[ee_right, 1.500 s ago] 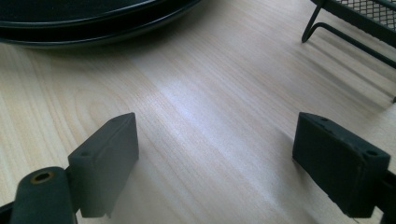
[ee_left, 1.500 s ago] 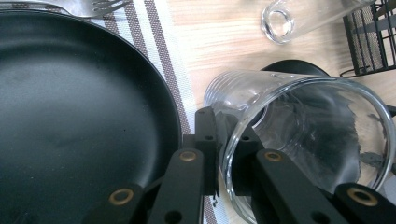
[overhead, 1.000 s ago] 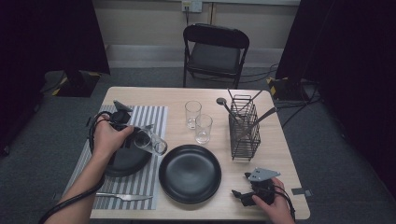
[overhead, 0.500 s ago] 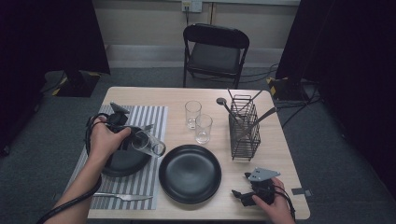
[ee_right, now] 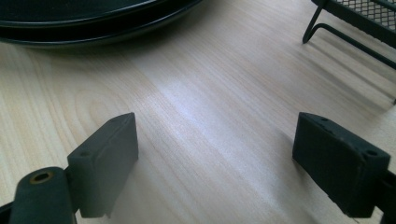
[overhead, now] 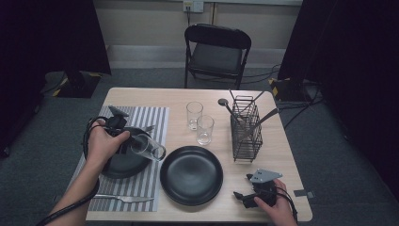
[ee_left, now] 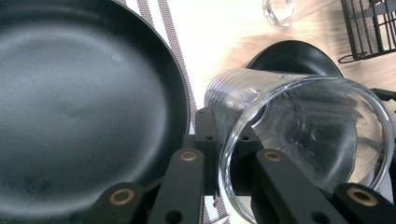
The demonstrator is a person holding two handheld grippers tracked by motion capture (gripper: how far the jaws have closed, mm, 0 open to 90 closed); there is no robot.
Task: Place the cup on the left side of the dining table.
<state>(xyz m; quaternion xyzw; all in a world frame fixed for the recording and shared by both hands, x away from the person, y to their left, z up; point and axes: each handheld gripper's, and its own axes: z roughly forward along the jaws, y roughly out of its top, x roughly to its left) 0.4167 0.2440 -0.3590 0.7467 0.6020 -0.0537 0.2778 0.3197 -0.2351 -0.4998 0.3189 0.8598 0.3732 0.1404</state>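
Note:
A clear drinking glass [overhead: 149, 148] lies tilted on its side over the right rim of a black plate [overhead: 117, 165] on the striped placemat [overhead: 153, 121]. My left gripper [overhead: 135, 141] is shut on the glass, one jaw inside the rim and one outside. In the left gripper view the glass [ee_left: 303, 126] is pinched at its wall by my left gripper [ee_left: 224, 135], beside the black plate [ee_left: 79, 93]. My right gripper [overhead: 242, 197] rests on the table at the front right, open and holding nothing. In the right gripper view my right gripper [ee_right: 215, 158] stands wide over bare wood.
A second black plate [overhead: 190, 175] sits at the front middle. Two upright glasses [overhead: 194, 114] [overhead: 205, 129] stand behind it. A black wire caddy [overhead: 245, 134] with utensils is at the right. A knife [overhead: 123, 198] lies on the placemat's front edge. A folding chair [overhead: 216, 49] stands beyond the table.
My left hand has drawn slightly to the left while the glass stays tilted over the plate's rim. The right hand has not moved.

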